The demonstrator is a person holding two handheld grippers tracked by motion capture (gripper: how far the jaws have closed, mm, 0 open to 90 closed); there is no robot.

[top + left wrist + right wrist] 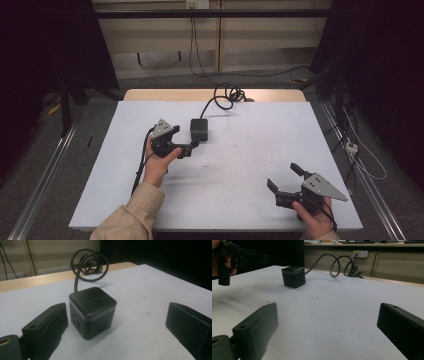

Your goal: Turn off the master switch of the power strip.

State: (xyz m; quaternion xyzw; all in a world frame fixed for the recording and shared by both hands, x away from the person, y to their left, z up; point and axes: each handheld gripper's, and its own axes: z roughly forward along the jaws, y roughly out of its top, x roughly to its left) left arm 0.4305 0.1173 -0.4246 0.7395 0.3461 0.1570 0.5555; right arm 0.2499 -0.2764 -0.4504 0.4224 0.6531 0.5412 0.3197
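Left gripper (192, 145) is spread wide, nothing between the jaws, sitting low over the white-topped bench (250, 190). The dark grey cube-shaped power strip with a silver band and a top button (92, 311) stands upright on the bench just ahead of it, in line with the gap but nearer the jaw at the left of the left gripper view; that jaw's tip is close beside the cube's lower corner, can't tell if it touches. The other jaw is well clear. In the high view the cube (199, 129) sits just beyond the left gripper's tips. Its thick black cable (87, 263) leaves the cube's far side and coils in loops near the bench's far wooden edge. Right gripper (284, 179) is also spread wide and holding nothing, close to the bench surface at the near corner, well apart from the cube. From the right gripper view, the cube (293, 277) is far ahead and to the left of its jaws, with the left gripper (244, 256) and the hand on it further left.
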